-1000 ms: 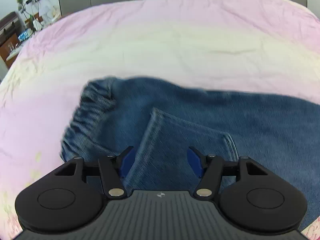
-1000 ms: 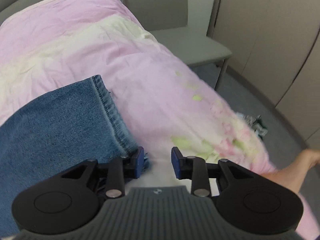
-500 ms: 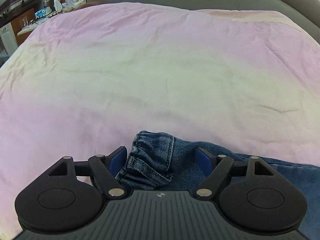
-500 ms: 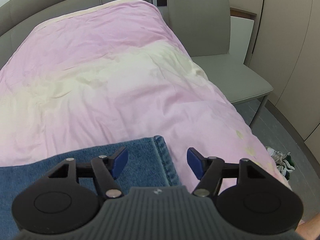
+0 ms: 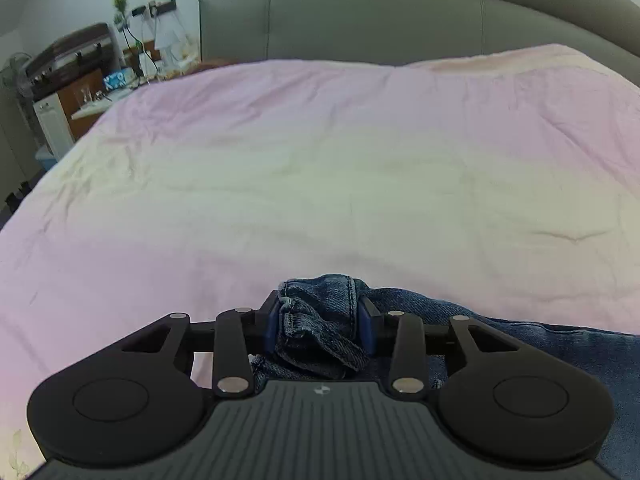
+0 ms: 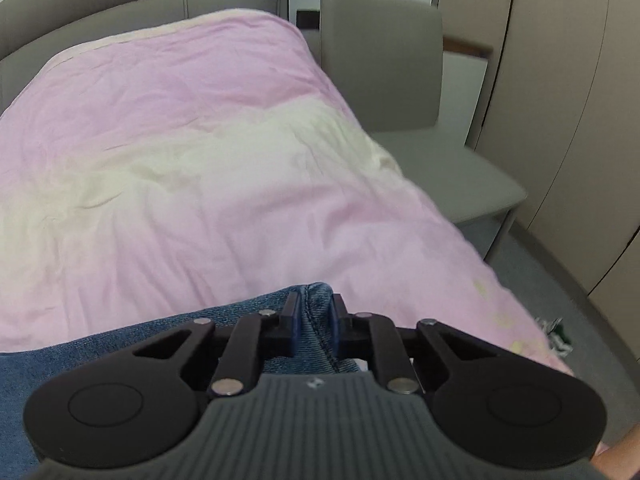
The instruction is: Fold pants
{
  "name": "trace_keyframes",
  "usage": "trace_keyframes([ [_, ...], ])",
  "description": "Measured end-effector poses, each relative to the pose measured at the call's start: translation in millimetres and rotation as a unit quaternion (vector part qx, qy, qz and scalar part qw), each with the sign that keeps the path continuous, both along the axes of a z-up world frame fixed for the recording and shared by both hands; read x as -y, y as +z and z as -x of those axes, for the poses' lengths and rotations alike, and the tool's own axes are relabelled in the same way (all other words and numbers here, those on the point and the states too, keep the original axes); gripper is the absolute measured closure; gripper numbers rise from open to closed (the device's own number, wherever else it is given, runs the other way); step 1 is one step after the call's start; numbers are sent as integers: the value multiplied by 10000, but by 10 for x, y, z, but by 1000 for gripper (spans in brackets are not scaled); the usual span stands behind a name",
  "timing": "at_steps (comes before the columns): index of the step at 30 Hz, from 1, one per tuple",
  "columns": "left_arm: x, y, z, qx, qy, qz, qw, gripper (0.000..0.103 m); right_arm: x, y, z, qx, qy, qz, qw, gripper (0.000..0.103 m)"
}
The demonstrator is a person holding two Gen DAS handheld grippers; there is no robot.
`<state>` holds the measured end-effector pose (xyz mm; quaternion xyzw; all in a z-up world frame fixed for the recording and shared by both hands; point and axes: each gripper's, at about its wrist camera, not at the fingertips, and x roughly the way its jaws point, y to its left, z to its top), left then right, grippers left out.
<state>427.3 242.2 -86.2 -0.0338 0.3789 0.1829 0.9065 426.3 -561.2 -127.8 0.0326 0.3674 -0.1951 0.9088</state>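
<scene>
Blue denim pants [image 5: 540, 344] lie on the pink and cream bedspread [image 5: 320, 180]. In the left wrist view my left gripper [image 5: 320, 320] has its jaws closing on the bunched waistband [image 5: 320, 292], and both blue pads press on the denim. In the right wrist view the pants [image 6: 120, 344] stretch off to the left. My right gripper [image 6: 314, 316] has its jaws closing on the stitched hem edge [image 6: 314, 300], which is pinched between its pads. Most of the pants are hidden under the gripper bodies.
A grey padded headboard [image 5: 380, 20] runs along the far side of the bed. A cluttered side table [image 5: 80, 80] stands at the far left. A grey chair [image 6: 400, 80] stands close by the bed's right edge, with beige wardrobe doors [image 6: 560, 100] behind it.
Both grippers went from open above the pants to closed on them: the left now pinches the waistband, the right pinches the hem. Both views swung toward the headboard.
</scene>
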Motion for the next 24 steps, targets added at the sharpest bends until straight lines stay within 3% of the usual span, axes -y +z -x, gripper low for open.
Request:
trace_keyframes([
  [3, 36, 38, -28, 70, 60, -168, 9998, 60, -42, 139, 47, 224, -130, 201, 9995, 95],
  [12, 95, -322, -361, -523, -96, -398, 9978, 58, -31, -271, -311, -568, -272, 360, 9974, 96],
  [13, 66, -337, -349, -516, -110, -330, 9981, 56, -19, -304, -331, -604, -297, 348, 9971, 94],
  [14, 48, -331, -345, -520, -132, -304, 9981, 47, -5, -313, -336, -610, -348, 315, 9970, 91],
  [15, 46, -318, -336, -603, -144, -397, 9973, 42, 16, -297, -327, -574, -420, 250, 9972, 89],
  [16, 54, -293, -322, -638, -167, -512, 9965, 30, 40, -268, -308, -537, -474, 201, 9972, 83],
  [17, 68, -246, -282, -595, -155, -664, 9959, 25, 64, -230, -277, -518, -535, 193, 9970, 71],
  [19, 127, -124, -186, -518, -229, -731, 9957, 26, 93, -136, -174, -438, -564, 125, 9974, 69],
  [24, 347, 191, 210, -293, -598, -415, 9969, 27, 105, 82, 239, -280, -404, -250, 9985, 69],
])
